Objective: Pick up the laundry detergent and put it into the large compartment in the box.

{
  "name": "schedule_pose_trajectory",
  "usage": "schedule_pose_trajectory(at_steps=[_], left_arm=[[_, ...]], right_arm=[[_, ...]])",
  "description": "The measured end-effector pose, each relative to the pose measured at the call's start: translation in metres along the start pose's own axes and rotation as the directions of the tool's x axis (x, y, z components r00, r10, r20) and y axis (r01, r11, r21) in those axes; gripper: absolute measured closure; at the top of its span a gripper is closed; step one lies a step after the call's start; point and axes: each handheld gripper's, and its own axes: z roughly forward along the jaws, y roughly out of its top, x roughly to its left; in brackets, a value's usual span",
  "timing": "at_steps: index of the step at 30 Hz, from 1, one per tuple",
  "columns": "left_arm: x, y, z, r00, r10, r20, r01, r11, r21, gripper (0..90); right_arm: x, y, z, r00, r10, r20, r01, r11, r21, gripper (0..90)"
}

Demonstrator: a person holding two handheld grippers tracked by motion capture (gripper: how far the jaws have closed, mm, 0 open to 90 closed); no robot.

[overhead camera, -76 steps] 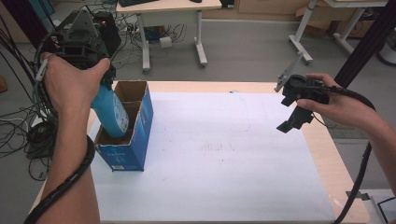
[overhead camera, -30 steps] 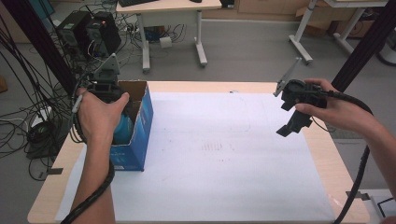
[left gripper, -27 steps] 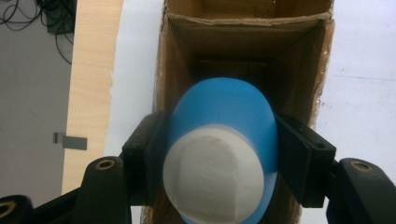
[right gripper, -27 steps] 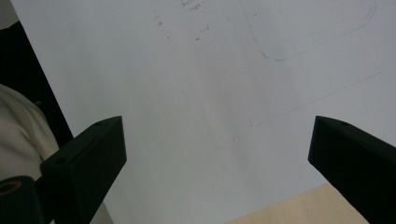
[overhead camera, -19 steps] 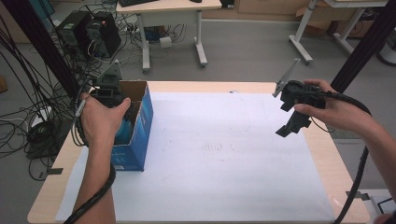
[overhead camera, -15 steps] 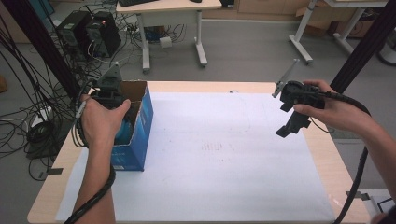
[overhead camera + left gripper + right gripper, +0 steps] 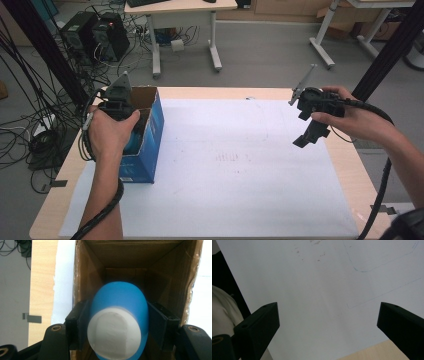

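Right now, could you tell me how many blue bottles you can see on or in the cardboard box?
1. The blue bottle is clamped in the left gripper and lowered inside the open cardboard box. Others could be hidden beneath it.

The left tongs [image 7: 117,322] clamp a blue bottle [image 7: 118,305] with a white cap. It hangs inside the open cardboard box [image 7: 85,277].

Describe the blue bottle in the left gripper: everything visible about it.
The blue bottle looks like smooth plastic, rounded in section, with a whitish, matte end facing the camera. The left gripper clamps it, one black pad on each flank. It points away from the camera, down into the open cardboard box, whose brown inner walls surround it. From the high view only a sliver of blue shows inside the box, beneath the hand.
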Motion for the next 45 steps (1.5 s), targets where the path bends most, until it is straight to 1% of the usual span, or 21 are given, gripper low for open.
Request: schedule_pose_trajectory(at_steps=[6, 8, 9, 14, 16, 18, 19, 21, 23, 25, 27, 28, 29, 31, 34, 38, 41, 42, 44, 45], left_arm=[[0.0, 0.001, 0.002, 1.0, -0.007, 0.007, 0.007, 1.0, -0.003, 38.2], [0.001, 0.002, 0.002, 0.9997, -0.012, 0.022, 0.012, 0.9999, 0.001, 36.9], [0.001, 0.003, 0.002, 0.9997, -0.006, 0.023, 0.006, 1.0, 0.006, 36.1], [0.001, 0.001, 0.001, 0.9997, -0.014, 0.022, 0.014, 0.9999, 0.0, 34.1], [0.003, -0.001, -0.001, 0.9994, -0.015, 0.03, 0.015, 0.9999, -0.005, 34.0], [0.002, -0.002, -0.004, 0.9995, -0.012, 0.029, 0.013, 0.9999, -0.007, 33.1], [0.002, -0.002, -0.005, 0.9994, -0.007, 0.034, 0.007, 1.0, -0.003, 32.7], [0.001, -0.003, -0.009, 0.9994, -0.005, 0.033, 0.005, 1.0, -0.008, 31.9], [0.002, -0.005, -0.013, 0.9991, -0.005, 0.041, 0.006, 0.9998, -0.018, 31.0], [-0.001, -0.006, -0.018, 0.9998, -0.001, 0.022, 0.002, 0.9998, -0.022, 31.1], [0.001, -0.008, -0.023, 0.9996, -0.003, 0.028, 0.004, 0.9996, -0.029, 30.4], [0.001, -0.011, -0.027, 0.9998, -0.002, 0.022, 0.003, 0.9993, -0.038, 29.0], [0.001, -0.011, -0.027, 0.9998, -0.002, 0.022, 0.003, 0.9993, -0.038, 28.1], [0.005, -0.015, -0.033, 0.9994, -0.001, 0.034, 0.003, 0.9989, -0.047, 27.1], [0.007, -0.021, -0.038, 0.9992, -0.001, 0.04, 0.004, 0.9981, -0.062, 22.9], [0.011, -0.024, -0.045, 0.9987, 0.001, 0.051, 0.003, 0.9976, -0.069, 16.3], [0.012, -0.027, -0.048, 0.9984, -0.005, 0.056, 0.01, 0.9967, -0.08, 14.9], [0.013, -0.028, -0.049, 0.9983, -0.003, 0.059, 0.008, 0.9963, -0.086, 13.6], [0.013, -0.033, -0.055, 0.9978, 0.004, 0.067, 0.003, 0.9935, -0.114, 13.2], [0.013, -0.033, -0.055, 0.9978, 0.004, 0.067, 0.003, 0.9935, -0.114, 12.9]], right_arm=[[0.001, 0.001, 0.0, 1.0, -0.002, 0.002, 0.002, 1.0, 0.001, 4.5], [0.001, 0.001, 0.001, 1.0, -0.003, 0.001, 0.003, 1.0, 0.001, 4.5], [0.0, 0.0, 0.002, 1.0, -0.002, -0.001, 0.002, 1.0, 0.0, 4.5], [0.0, -0.001, 0.003, 1.0, -0.001, -0.003, 0.001, 1.0, 0.0, 4.5], [0.0, -0.001, 0.003, 1.0, 0.001, -0.003, -0.001, 1.0, 0.001, 4.5], [-0.001, -0.001, 0.002, 1.0, 0.0, -0.004, 0.0, 1.0, -0.001, 4.5], [0.0, -0.001, 0.002, 1.0, 0.0, -0.004, 0.0, 1.0, -0.002, 4.4], [0.0, -0.001, 0.003, 1.0, 0.0, -0.004, 0.0, 1.0, -0.003, 4.5], [0.001, 0.0, 0.003, 1.0, -0.004, -0.002, 0.004, 1.0, -0.002, 4.5], [0.001, 0.0, 0.003, 1.0, -0.007, -0.004, 0.007, 1.0, -0.005, 4.5], [0.002, 0.0, 0.003, 1.0, -0.006, -0.003, 0.006, 1.0, -0.004, 4.5], [0.003, 0.0, 0.003, 1.0, -0.006, -0.002, 0.006, 1.0, -0.006, 4.5], [0.003, 0.0, 0.003, 1.0, -0.005, -0.002, 0.005, 1.0, -0.007, 4.5], [0.003, 0.0, 0.003, 1.0, -0.004, -0.004, 0.004, 1.0, -0.007, 4.5], [0.004, 0.001, 0.003, 1.0, -0.008, -0.003, 0.008, 1.0, -0.007, 4.5], [0.006, 0.002, 0.002, 0.9999, -0.015, -0.001, 0.015, 1.0, -0.01, 4.5], [0.006, 0.001, 0.001, 0.9999, -0.014, 0.0, 0.014, 1.0, -0.015, 4.5], [0.006, 0.001, 0.0, 0.9999, -0.014, 0.001, 0.014, 1.0, -0.017, 4.5], [0.007, 0.001, 0.0, 0.9999, -0.012, 0.003, 0.012, 1.0, -0.016, 4.5], [0.006, 0.001, 0.0, 0.9999, -0.013, 0.003, 0.013, 1.0, -0.015, 4.5]])
